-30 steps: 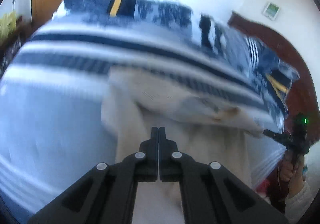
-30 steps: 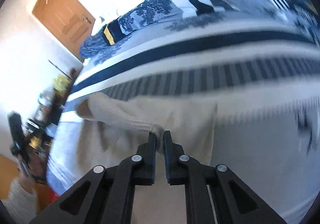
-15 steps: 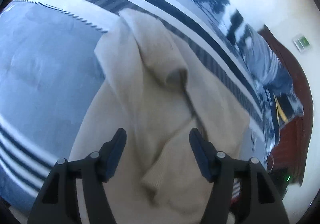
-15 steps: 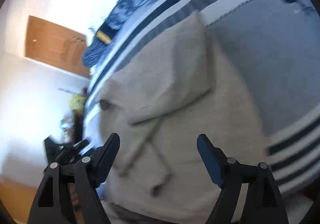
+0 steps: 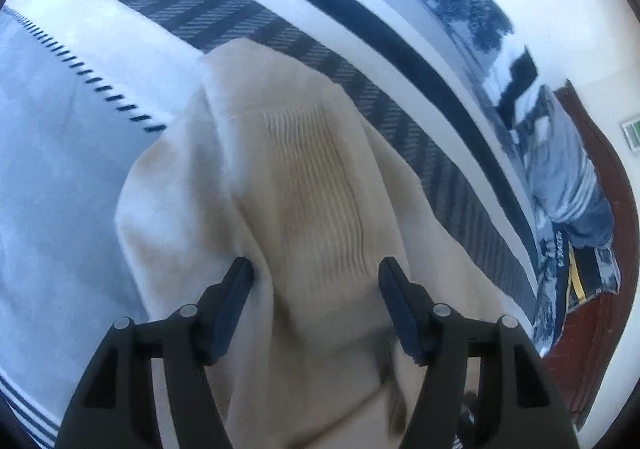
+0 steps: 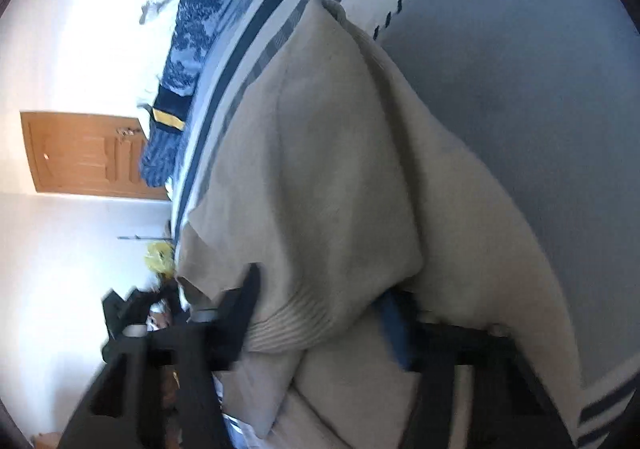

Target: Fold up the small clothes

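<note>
A beige knit sweater (image 5: 312,177) lies rumpled on the blue striped bed cover (image 5: 60,149). My left gripper (image 5: 316,281) hangs open just above it, with a ribbed fold of the knit between and below the fingers and no pad pressing on it. In the right wrist view the same sweater (image 6: 340,169) fills the middle. The jaws of my right gripper (image 6: 320,301) are closing around a ribbed sleeve cuff (image 6: 296,325). The cuff bulges between the fingers and drapes over the right one.
Bunched blue patterned bedding (image 5: 560,177) lies along the dark wooden headboard (image 5: 612,249). A wooden door (image 6: 80,153) stands in the white wall past the bed's edge. Bare bed cover (image 6: 520,89) spreads beside the sweater.
A second ago both grippers were shut on beige cloth. Both let go and sank toward the sweater, rolling as they went. The right jaws have since narrowed around the cuff.
</note>
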Tool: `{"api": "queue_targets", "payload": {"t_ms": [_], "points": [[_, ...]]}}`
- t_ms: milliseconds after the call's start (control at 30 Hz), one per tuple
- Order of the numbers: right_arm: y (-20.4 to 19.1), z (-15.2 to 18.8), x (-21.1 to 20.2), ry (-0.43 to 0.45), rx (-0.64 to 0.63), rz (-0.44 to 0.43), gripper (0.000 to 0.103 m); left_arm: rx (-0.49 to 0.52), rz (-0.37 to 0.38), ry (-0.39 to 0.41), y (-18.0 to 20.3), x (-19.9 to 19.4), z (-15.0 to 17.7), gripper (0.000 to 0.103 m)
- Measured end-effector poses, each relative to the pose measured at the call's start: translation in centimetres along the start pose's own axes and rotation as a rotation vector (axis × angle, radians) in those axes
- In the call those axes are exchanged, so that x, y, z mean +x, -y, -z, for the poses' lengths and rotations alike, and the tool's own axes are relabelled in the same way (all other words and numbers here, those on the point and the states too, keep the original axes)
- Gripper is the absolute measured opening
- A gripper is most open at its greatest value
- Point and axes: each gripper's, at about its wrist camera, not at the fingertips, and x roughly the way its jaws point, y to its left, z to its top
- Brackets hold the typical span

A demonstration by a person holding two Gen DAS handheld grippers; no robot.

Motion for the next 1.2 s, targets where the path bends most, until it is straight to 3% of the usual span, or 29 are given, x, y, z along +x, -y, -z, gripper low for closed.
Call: {"api": "queue_targets", "payload": {"t_ms": [67, 100, 133, 167, 233, 333, 467, 533, 600, 700, 767, 800, 833, 867, 900, 933, 1067, 1167, 1200], "points": [[0.0, -0.2, 0.1, -0.001, -0.013, 0.004, 0.027, -0.011, -0.019, -0.009, -0.1, 0.8, -0.1, 0.052], [0.1, -0.2, 0.1, -0.001, -0.013, 0.003, 0.026, 0.001, -0.035, -0.008, 0.2, 1.0, -0.2, 0.04], [0.1, -0.3, 0.1, -0.001, -0.006, -0.006, 0.026, 0.032, -0.056, -0.002, 0.6, 0.9, -0.1, 0.018], [0.3, -0.3, 0.2, -0.004, 0.001, -0.01, 0.025, 0.052, -0.074, 0.005, 0.7, 0.6, -0.1, 0.012], [0.3, -0.3, -0.2, -0.005, -0.013, 0.006, 0.011, 0.069, -0.038, 0.038, 0.6, -1.2, 0.2, 0.011], [-0.2, -0.8, -1.6, 0.014, -0.035, 0.011, 0.009, 0.093, 0.013, 0.074, 0.2, -4.4, 1.0, 0.01], [-1.2, -1.2, -3.9, 0.022, -0.076, 0.0, 0.008, 0.062, 0.057, 0.049, -1.1, -6.9, 2.8, 0.007], [-1.7, -1.2, -4.9, 0.011, -0.095, -0.008, 0.008, 0.06, 0.035, 0.03, -1.5, -7.1, 3.4, 0.007], [-2.0, -1.2, -5.0, 0.0, -0.122, 0.038, 0.007, 0.062, 0.041, 0.033, -1.8, -6.9, 3.6, 0.0], [-1.5, -0.9, -4.6, -0.021, -0.141, 0.055, 0.006, 0.078, 0.015, 0.045, -1.6, -6.9, 4.2, 0.0], [-0.8, -0.4, -4.4, -0.036, -0.14, 0.054, 0.007, 0.071, 0.009, 0.02, -2.0, -6.7, 5.0, 0.005], [-0.5, -0.1, -4.6, -0.021, -0.136, 0.057, 0.007, 0.074, -0.008, 0.016, -2.3, -6.7, 5.5, 0.022], [-0.1, 0.2, -4.7, -0.008, -0.123, 0.054, 0.011, 0.081, -0.033, 0.016, -2.4, -6.7, 5.9, 0.047], [0.2, 0.6, -4.8, -0.006, -0.109, 0.039, 0.033, 0.08, -0.048, 0.028, -2.4, -6.9, 6.2, 0.052], [0.4, 1.0, -4.7, -0.003, -0.095, 0.018, 0.066, 0.08, -0.034, 0.045, -2.4, -7.2, 6.5, 0.052], [0.7, 1.5, -4.6, -0.001, -0.087, -0.002, 0.074, 0.086, -0.017, 0.05, -2.1, -7.3, 6.7, 0.052], [0.4, 2.8, -2.1, -0.066, -0.089, -0.019, 0.071, 0.114, 0.005, 0.013, -0.2, -5.6, 7.0, 0.052], [0.3, 2.8, 0.1, -0.1, -0.036, -0.055, 0.064, 0.126, -0.024, 0.009, 1.1, -3.9, 6.3, 0.05], [0.3, 2.5, 0.9, -0.112, -0.009, -0.074, 0.055, 0.12, -0.024, 0.011, 1.2, -3.6, 6.0, 0.031]]}}
